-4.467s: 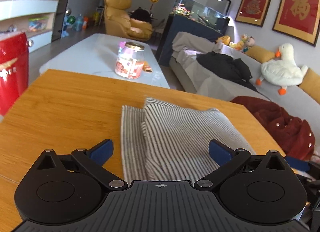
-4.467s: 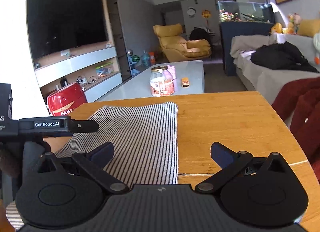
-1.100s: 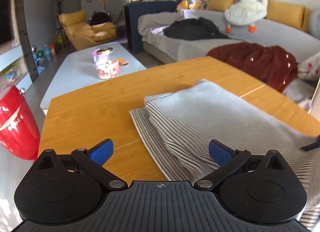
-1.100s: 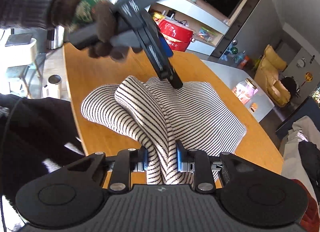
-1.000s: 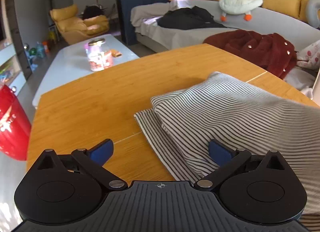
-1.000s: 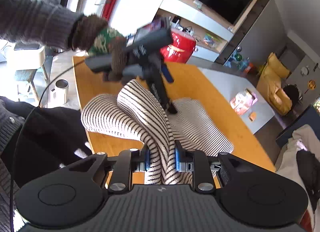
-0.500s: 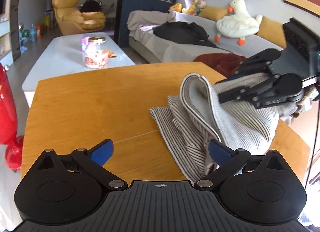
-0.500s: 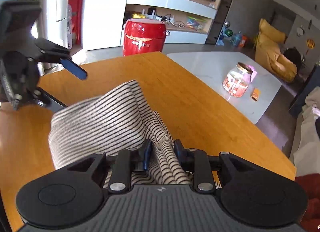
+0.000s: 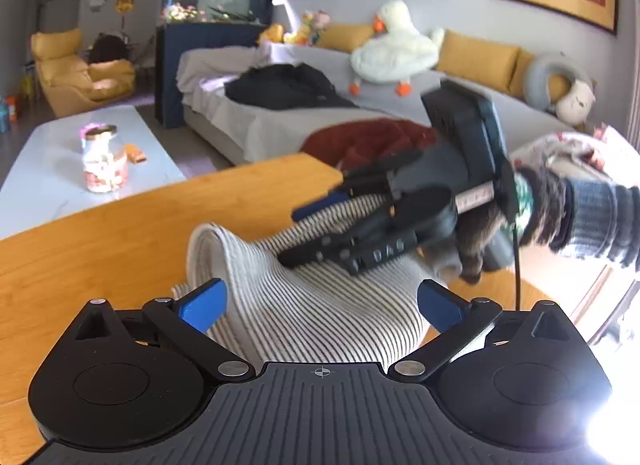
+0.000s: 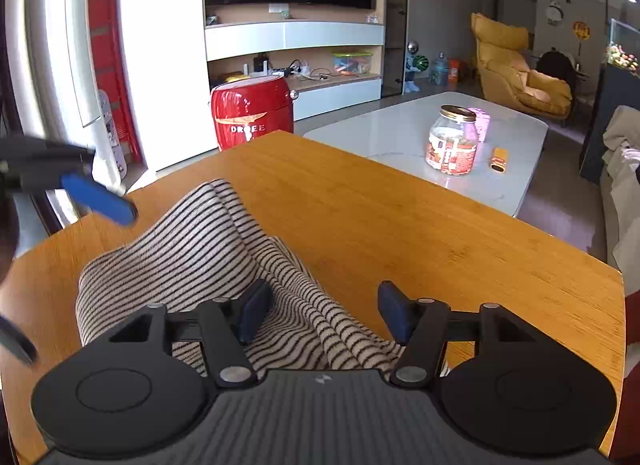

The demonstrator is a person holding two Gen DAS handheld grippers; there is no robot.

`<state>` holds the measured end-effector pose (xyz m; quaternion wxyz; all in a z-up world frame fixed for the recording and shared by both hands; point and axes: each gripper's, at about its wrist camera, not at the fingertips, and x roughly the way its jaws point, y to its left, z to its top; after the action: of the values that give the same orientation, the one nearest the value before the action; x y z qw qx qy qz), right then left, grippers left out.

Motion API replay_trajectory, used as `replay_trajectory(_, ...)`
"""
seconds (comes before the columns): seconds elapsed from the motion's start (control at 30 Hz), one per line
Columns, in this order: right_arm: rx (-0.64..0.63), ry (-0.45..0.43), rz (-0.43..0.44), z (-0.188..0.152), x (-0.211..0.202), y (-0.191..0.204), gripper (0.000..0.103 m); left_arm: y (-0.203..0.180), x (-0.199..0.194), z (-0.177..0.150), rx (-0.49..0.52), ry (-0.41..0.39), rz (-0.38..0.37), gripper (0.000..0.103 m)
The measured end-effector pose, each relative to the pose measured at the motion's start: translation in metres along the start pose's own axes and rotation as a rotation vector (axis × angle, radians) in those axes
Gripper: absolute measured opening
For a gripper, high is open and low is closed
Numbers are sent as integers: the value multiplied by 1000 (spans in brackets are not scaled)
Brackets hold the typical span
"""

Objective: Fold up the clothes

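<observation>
Lying bunched at six o'clock on the wooden table [image 10: 400, 225], the striped garment [image 10: 192, 249] needs flattening; right gripper [image 10: 320, 315] straddles it unclenched, left gripper [image 9: 320, 301] spread wide; press the fold's upstanding loop down evenly.

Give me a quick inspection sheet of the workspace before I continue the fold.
Surface: wooden table, bare around the garment.
Job's things: striped garment bunched on the table, one fold standing up.
Clutter: nothing seen on the table.
Grippers: left gripper open over the garment; right gripper open, garment between its fingers.
Cables: black cable hanging below the right gripper.
Surroundings: glass jar on the white coffee table, red stool, sofa.
</observation>
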<state>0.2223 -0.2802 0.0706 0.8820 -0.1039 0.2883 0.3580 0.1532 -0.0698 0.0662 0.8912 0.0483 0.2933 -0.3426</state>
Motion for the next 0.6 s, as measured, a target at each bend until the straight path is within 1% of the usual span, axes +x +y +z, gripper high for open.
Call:
replay_trajectory(0.07, 22, -49, -37, 1, -20, -2, 80, 1, 21, -7, 8, 34, 37, 103)
replay_trajectory(0.1, 32, -77, -56, 0, -33, -2, 84, 2, 31, -10, 10, 51, 55, 103)
replay_trajectory(0.13, 31, -101, -67, -2, -45, 0, 92, 10, 34, -11, -29, 48, 57, 103)
replay_trajectory(0.17, 27, -123, -75, -5, -57, 1, 98, 18, 38, -12, -68, 46, 59, 103)
replay_trajectory(0.23, 20, -142, -73, -13, -71, 5, 100, 33, 43, -13, -130, 41, 75, 103)
replay_trajectory(0.3, 10, -126, -119, -20, -70, 10, 100, 46, 46, -15, -177, 36, 101, 103)
replay_trajectory(0.37, -3, -88, -235, -26, -52, 9, 96, 54, 51, -17, -212, 40, 94, 103)
replay_trajectory(0.4, 23, -67, -267, -30, -38, 3, 96, 56, 53, -19, -221, 40, 95, 103)
replay_trajectory(0.43, 64, -47, -277, -34, -25, -5, 97, 58, 55, -20, -229, 40, 96, 103)
replay_trajectory(0.53, 200, -43, -251, -40, -2, -27, 101, 56, 51, -20, -245, 22, 152, 103)
replay_trajectory(0.6, 235, -43, -242, -40, 1, -33, 101, 43, 38, -16, -185, -3, 206, 103)
